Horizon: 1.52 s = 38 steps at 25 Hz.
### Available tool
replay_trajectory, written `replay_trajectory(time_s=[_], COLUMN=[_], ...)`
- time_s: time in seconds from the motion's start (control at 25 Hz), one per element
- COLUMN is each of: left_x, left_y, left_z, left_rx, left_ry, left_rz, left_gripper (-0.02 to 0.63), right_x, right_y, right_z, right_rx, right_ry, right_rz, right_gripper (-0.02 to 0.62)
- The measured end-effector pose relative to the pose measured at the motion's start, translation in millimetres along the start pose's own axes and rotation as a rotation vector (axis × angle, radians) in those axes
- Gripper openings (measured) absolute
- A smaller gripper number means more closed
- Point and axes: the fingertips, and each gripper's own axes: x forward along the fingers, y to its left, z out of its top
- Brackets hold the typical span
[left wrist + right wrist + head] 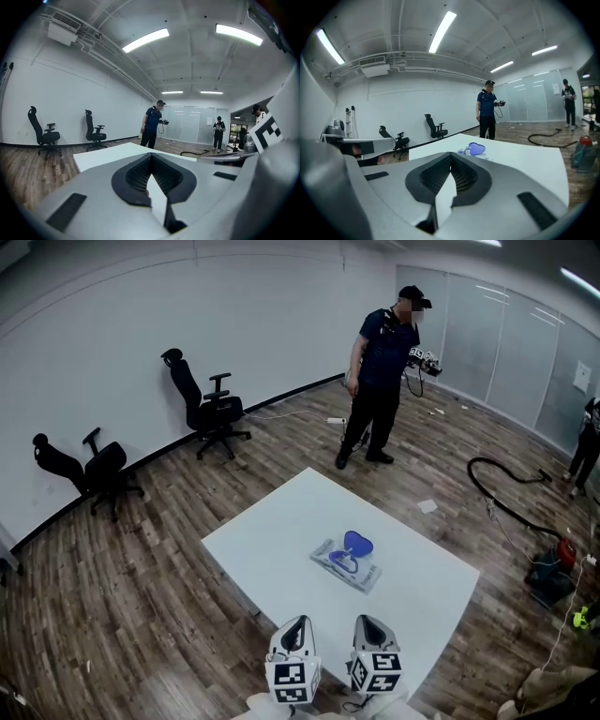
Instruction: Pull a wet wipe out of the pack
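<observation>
Both of mine sit low at the near edge of the smooth white table point(281, 526): left gripper point(296, 622) and right gripper point(368, 621), ribbed black jaws pressed together on nothing. Well ahead, mid-table, lies the flat, glossy wipe pack point(345, 565), its blue heart-shaped lid point(357, 543) raised.

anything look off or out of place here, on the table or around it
Nothing is spilled or damaged. The wipe pack lies askew to the edges of the table, with its blue lid flipped up. Beyond the table, a black hose sprawls at the right, and the leftmost office chair has its back tipped far down.
</observation>
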Motion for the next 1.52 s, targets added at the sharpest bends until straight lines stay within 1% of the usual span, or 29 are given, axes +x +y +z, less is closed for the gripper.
replay_trajectory(time_s=[0.36, 0.76, 1.08, 1.28, 1.52], left_x=[41.0, 87.2, 118.7, 128.7, 139.0], left_y=[29.8, 56.2, 55.6, 58.1, 48.1], left_z=[14.2, 17.3, 23.9, 22.2, 11.1], left_rx=[0.001, 0.013, 0.039, 0.053, 0.028], left_ry=[0.004, 0.03, 0.043, 0.058, 0.087], left_rz=[-0.026, -0.099, -0.169, -0.205, -0.232], left_gripper=[-0.003, -0.003, -0.003, -0.003, -0.003], right_x=[43.7, 85.1, 105.2, 109.4, 99.0], right_y=[10.7, 13.5, 1.6, 2.0, -4.5], right_z=[20.2, 27.9, 34.6, 36.7, 24.5], right_rx=[-0.011, 0.02, 0.056, 0.107, 0.128], right_ry=[-0.008, 0.003, 0.004, -0.015, 0.007], right_rz=[-0.024, -0.087, -0.146, -0.155, -0.193], right_gripper=[0.009, 0.009, 0.009, 0.009, 0.009])
